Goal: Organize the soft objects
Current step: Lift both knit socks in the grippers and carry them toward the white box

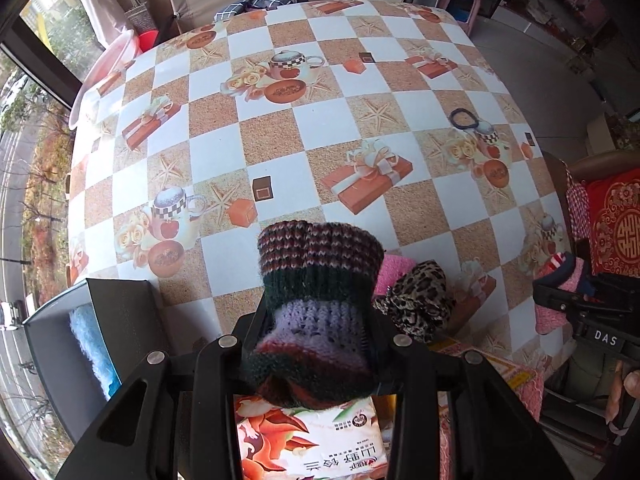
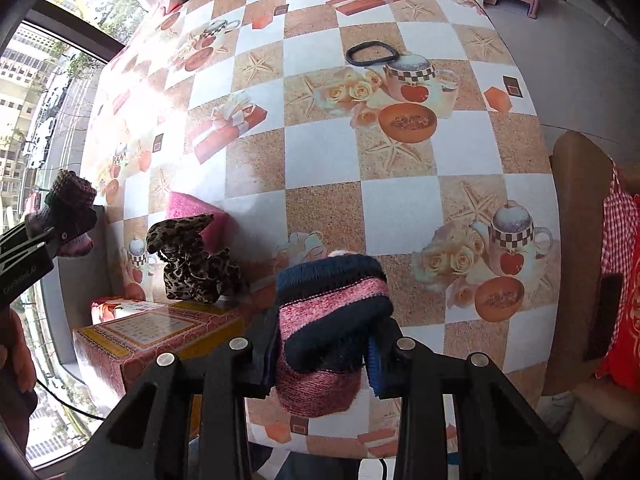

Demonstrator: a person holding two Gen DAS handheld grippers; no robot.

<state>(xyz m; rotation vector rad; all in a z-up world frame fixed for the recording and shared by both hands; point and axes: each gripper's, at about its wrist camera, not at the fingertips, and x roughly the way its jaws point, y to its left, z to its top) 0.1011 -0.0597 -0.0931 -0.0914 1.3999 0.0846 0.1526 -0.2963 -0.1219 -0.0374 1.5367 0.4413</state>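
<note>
We read "DAS" in white on the right gripper (image 1: 560, 300) where it shows at the edge of the left wrist view. A packet (image 1: 308, 436) with an orange flower print and large Chinese characters lies under the left gripper (image 1: 316, 344). A patterned box (image 2: 132, 340) near the table's edge bears a printed panel too small for us to read.

A black box (image 1: 80, 344) stands open at the lower left of the left view, with something fluffy and blue (image 1: 94, 344) inside; the right view does not show its inside.

Our left gripper's jaws are clamped on a knitted piece (image 1: 320, 288) striped maroon, dark green and lilac, held above the checked tablecloth (image 1: 328, 128). Our right gripper's jaws are clamped on a pink and navy knitted piece (image 2: 332, 320), also clear of the table.

On the table a leopard-print cloth (image 2: 192, 260) lies against a pink fluffy item (image 2: 192, 208). A black hair band (image 2: 372, 54) rests further off, clearest in the right view.
</note>
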